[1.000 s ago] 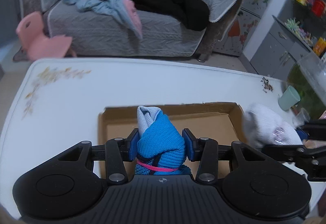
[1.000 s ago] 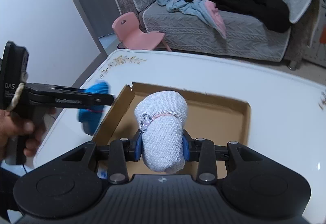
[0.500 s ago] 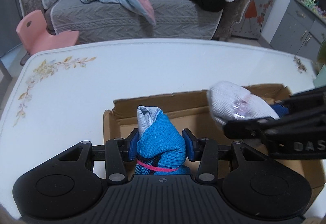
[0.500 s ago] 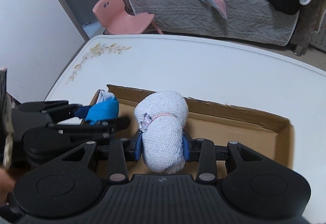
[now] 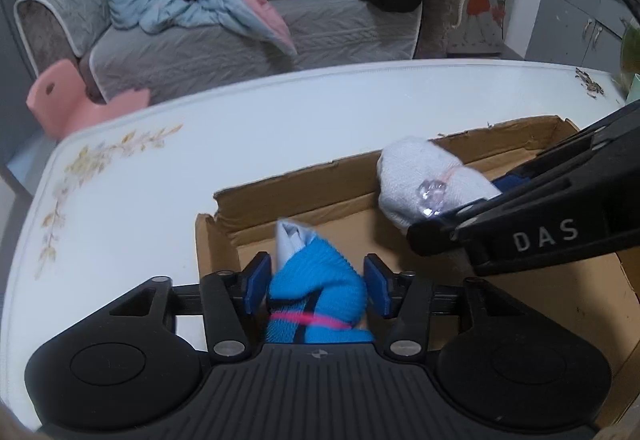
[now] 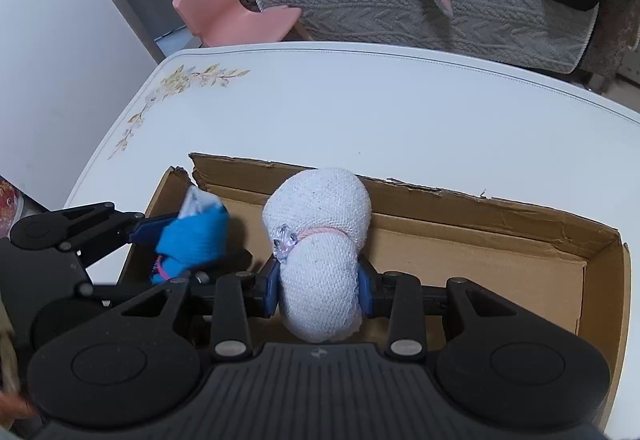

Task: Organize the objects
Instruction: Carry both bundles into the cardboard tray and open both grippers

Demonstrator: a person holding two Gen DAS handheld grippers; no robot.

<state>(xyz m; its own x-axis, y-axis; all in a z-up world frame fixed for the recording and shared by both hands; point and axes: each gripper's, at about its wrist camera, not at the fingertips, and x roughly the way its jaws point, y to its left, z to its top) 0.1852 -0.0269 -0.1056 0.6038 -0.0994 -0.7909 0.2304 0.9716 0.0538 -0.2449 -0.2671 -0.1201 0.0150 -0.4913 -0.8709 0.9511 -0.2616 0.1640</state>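
An open cardboard box [image 6: 480, 208] lies on the white table [image 6: 360, 100]. My left gripper [image 5: 316, 282] hangs over the box's left end, and its jaws are opening. A rolled blue sock bundle [image 5: 320, 272] with a pink band still sits between the pads, which stand a little apart from it. To its right, my right gripper [image 6: 320, 292] is shut on a rolled white sock bundle [image 6: 320, 236] with a pink band and a clear bead, low inside the box. The left wrist view also shows the white bundle [image 5: 416, 176].
Behind the table stands a grey sofa [image 5: 260, 40] piled with black and light blue clothes, with a pink child's chair [image 6: 228, 12] beside it. Grey cabinets [image 5: 580, 16] and a green cup [image 5: 634, 92] are at the far right. The box floor [image 6: 500, 272] to the right is bare.
Both grippers have come down into the box and closer together. The left jaws have spread off the blue bundle. The right grip on the white bundle is unchanged.
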